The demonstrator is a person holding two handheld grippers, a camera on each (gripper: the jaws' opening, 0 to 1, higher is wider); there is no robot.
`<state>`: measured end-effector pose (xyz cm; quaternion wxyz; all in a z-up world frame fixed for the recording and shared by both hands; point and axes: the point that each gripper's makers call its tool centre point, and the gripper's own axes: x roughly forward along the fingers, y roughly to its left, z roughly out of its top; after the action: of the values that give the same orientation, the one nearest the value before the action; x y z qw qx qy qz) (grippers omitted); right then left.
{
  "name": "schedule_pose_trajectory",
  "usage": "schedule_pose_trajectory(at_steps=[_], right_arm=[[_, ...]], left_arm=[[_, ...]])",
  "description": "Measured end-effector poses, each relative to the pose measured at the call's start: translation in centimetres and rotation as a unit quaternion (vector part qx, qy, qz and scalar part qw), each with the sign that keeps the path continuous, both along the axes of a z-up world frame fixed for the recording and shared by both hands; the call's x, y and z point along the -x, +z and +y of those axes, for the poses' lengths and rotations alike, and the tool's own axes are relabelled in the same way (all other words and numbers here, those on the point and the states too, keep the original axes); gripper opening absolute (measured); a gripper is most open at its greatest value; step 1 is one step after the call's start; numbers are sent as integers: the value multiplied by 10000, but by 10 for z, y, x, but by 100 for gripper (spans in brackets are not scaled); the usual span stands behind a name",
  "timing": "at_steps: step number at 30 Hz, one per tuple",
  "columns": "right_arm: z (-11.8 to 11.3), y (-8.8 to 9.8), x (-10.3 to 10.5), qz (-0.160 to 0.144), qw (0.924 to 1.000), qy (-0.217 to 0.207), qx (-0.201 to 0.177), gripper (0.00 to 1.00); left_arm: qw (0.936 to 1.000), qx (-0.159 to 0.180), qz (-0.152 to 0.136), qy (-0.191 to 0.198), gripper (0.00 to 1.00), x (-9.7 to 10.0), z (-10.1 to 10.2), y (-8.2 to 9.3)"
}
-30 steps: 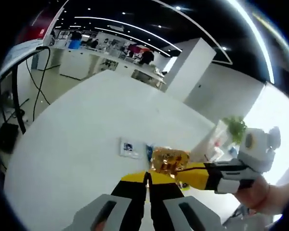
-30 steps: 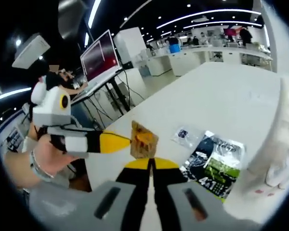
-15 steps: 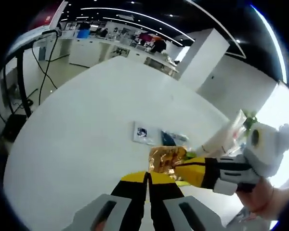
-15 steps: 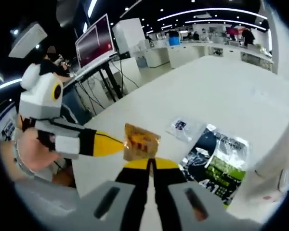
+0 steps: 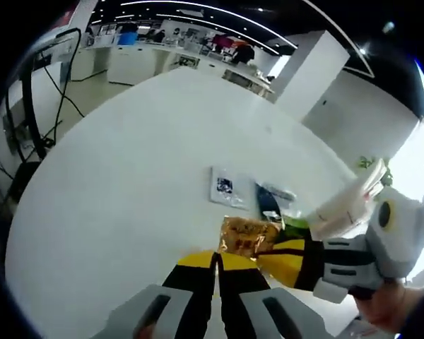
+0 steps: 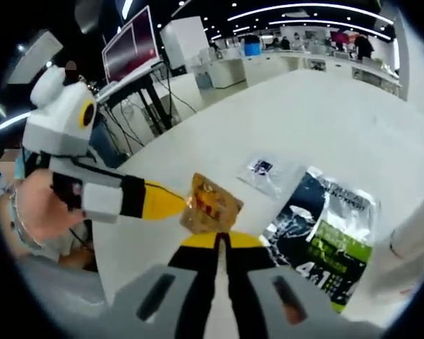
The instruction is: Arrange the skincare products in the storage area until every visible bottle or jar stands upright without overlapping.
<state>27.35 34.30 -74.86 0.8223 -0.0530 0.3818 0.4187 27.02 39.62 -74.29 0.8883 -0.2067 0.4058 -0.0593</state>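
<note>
A crinkled gold sachet (image 5: 248,236) hangs just above the white table (image 5: 127,176), held from two sides. My left gripper (image 5: 217,256) is shut on its near edge, and my right gripper (image 5: 267,258) reaches in from the right, shut on its lower right corner. In the right gripper view the gold sachet (image 6: 210,205) sits right above my right gripper (image 6: 220,239), and my left gripper (image 6: 175,203) pinches its left edge. A person's hand (image 6: 39,212) holds that left gripper.
A black and green pouch (image 6: 328,236) lies flat on the table (image 6: 353,120) beside a small clear sachet (image 6: 265,171). The small clear sachet (image 5: 226,187) and the pouch (image 5: 271,203) lie beyond the gold sachet. A white packet (image 5: 346,205) stands at the right. Desks and a monitor stand (image 6: 138,60) lie beyond the table.
Both grippers have kept their hold on the gold sachet. Both views have tipped down toward the table, and the sachet now hangs closer to the pouch and small sachet.
</note>
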Motion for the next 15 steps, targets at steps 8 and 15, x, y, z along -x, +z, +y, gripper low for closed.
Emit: schedule_pose_trajectory(at_steps=[8,15], right_arm=[[-2,-7,-1,62,9999,41,91,8],[1,-9,-3,-108,9997,153,151,14]], left_arm=[[10000,69,54,-42,2,0,-2,-8],[9999,124,-84,20,2,-5,-1,-7]])
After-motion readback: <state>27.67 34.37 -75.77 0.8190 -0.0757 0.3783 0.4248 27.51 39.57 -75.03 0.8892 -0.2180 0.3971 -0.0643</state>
